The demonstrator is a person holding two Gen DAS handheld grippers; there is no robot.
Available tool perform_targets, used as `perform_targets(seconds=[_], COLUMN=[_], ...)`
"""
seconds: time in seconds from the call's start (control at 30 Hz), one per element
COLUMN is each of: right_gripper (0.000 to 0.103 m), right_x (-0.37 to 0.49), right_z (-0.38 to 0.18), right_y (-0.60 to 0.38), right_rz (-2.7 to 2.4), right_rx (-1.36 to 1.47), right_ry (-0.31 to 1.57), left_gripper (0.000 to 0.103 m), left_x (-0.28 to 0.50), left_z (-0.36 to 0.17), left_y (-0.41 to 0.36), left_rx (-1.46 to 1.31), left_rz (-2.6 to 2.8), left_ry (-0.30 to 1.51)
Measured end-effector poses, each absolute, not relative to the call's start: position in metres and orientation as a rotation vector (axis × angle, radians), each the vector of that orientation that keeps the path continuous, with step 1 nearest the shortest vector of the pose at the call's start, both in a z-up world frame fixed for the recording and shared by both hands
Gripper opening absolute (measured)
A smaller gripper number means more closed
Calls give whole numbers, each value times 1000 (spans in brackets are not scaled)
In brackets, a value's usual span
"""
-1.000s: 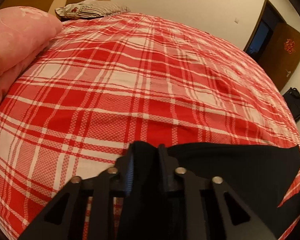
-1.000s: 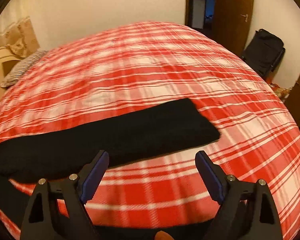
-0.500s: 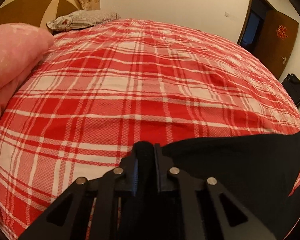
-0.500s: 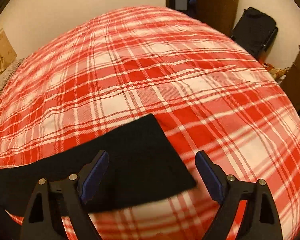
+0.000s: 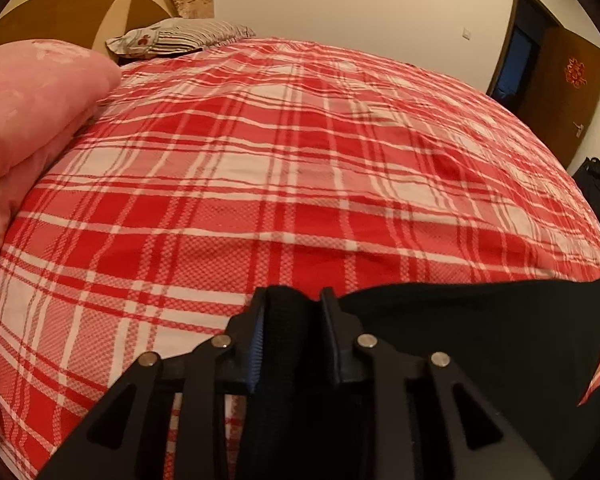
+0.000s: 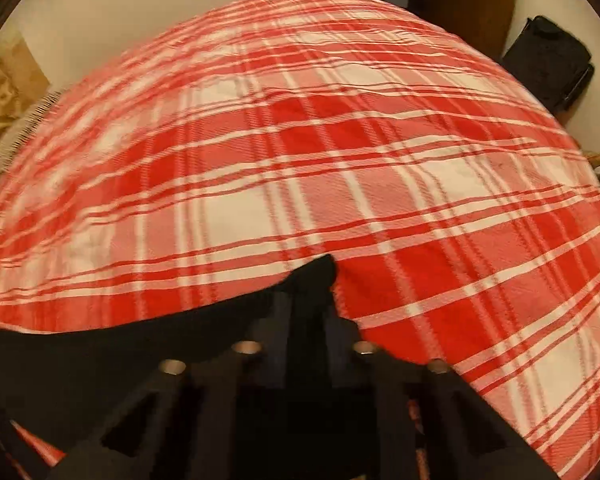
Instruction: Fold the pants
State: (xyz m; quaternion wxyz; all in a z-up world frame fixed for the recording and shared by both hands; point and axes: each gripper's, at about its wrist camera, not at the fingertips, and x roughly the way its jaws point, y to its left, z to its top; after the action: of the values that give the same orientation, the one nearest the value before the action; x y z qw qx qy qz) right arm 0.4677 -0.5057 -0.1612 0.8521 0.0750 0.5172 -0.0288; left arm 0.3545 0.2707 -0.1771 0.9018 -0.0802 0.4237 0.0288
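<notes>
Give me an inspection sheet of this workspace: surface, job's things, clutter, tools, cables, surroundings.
Surface: bed with a red and white plaid sheet, lightly wrinkled.
Job's things: black pants stretched along the near edge of the bed, one end in each tool.
Clutter: pink quilt bunched at the left side; striped pillow at the headboard.
Tools: left tool shut on the pants; right tool closed around a corner of the pants, view blurred.
Cables: nothing seen.
Surroundings: brown door beside a dark doorway; black bag on the floor by the wall; wooden headboard.
</notes>
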Motion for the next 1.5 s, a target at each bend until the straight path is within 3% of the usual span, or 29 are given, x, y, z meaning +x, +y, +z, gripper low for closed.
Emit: perform_targets(seconds=[0.07,0.27,0.8,1.5], right_gripper=[10,10,9,8], right_x=[462,429,305,156], right_z=[-152,-119,-72,-119], right_y=[-502,-499,-520,-569], right_rz=[-54,-1,85,71], right_rx=[140,142,148,270], right_ry=[1056,939,757,732], left_gripper=[12,11,11,11], left_x=[355,356,299,167], left_z=[-175,-162,-122,-138], left_y=[263,248,263,283], left_rx=[-115,-3,-179,-269], left_rz=[33,48,-31,-203], left_ry=[881,875,710,571])
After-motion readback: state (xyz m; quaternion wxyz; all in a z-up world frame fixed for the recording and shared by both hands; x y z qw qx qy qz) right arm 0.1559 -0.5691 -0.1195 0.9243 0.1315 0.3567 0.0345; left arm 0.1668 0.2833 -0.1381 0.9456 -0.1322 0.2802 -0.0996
